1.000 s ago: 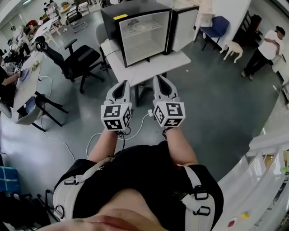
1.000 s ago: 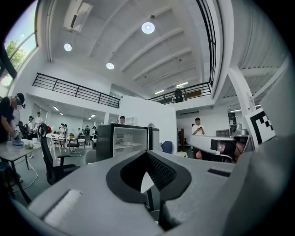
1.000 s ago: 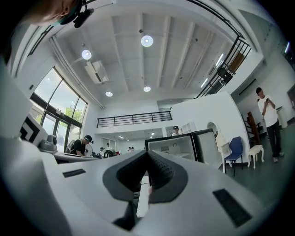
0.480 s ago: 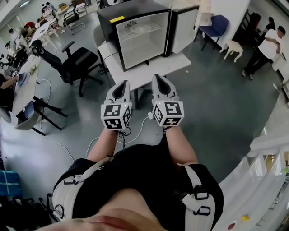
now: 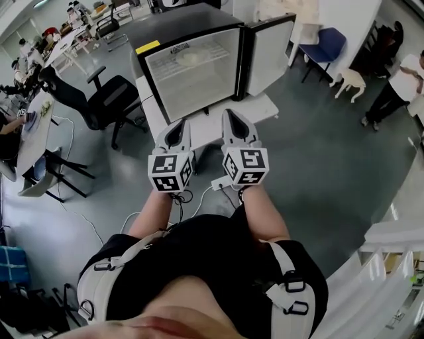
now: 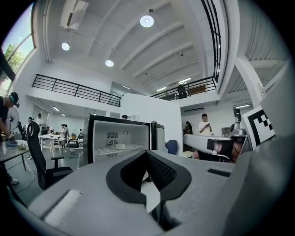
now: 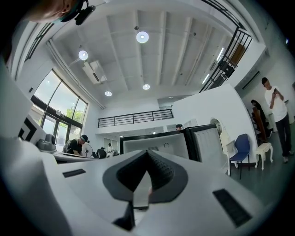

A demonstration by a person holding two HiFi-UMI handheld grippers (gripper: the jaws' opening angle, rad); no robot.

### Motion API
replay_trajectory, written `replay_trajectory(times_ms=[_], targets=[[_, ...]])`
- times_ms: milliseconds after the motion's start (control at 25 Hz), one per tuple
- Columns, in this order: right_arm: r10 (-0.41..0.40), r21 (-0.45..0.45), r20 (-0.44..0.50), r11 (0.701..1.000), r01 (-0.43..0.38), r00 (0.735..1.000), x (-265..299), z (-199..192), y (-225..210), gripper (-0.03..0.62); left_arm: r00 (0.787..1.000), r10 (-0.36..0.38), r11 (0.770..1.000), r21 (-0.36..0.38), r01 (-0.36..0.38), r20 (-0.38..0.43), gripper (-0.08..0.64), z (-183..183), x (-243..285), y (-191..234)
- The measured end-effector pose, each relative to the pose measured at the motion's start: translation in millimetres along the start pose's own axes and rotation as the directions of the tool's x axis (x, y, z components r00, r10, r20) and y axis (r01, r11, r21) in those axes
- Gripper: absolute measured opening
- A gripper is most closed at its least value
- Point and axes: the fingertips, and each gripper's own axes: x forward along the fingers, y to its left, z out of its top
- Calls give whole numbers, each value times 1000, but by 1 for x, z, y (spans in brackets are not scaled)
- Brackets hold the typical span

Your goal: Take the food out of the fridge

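Squarely facing the fridge (image 5: 179,20), I am holding left tool (image 5: 179,123) and right tool (image 5: 233,114) shut, needing them widened for the food (image 5: 189,58).

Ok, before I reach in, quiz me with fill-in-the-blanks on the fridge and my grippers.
1. The fridge has its door swung ____.
2. The fridge stands on a ____ table.
3. The left gripper and the right gripper both have their jaws ____, with nothing between them.
4. In the head view, the office chair left of the fridge is ____.

Missing words: open; white; shut; black.
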Motion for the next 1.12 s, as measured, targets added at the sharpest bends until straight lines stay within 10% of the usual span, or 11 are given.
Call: replay_trajectory(times_ms=[560,920,1120], targets=[[236,38,-64,972,-234,970,142,-1,-131,8,977,212,976,-41,-213,-17,2,24,176,-11],[391,57,-103,920,-387,915,201,-24,-113,9,920,390,918,-59,-392,-48,2,15,178,44],[516,-37,-183,847,-531,837,226,-42,-85,11,896,441,894,-60,-444,-53,2,18,176,70]])
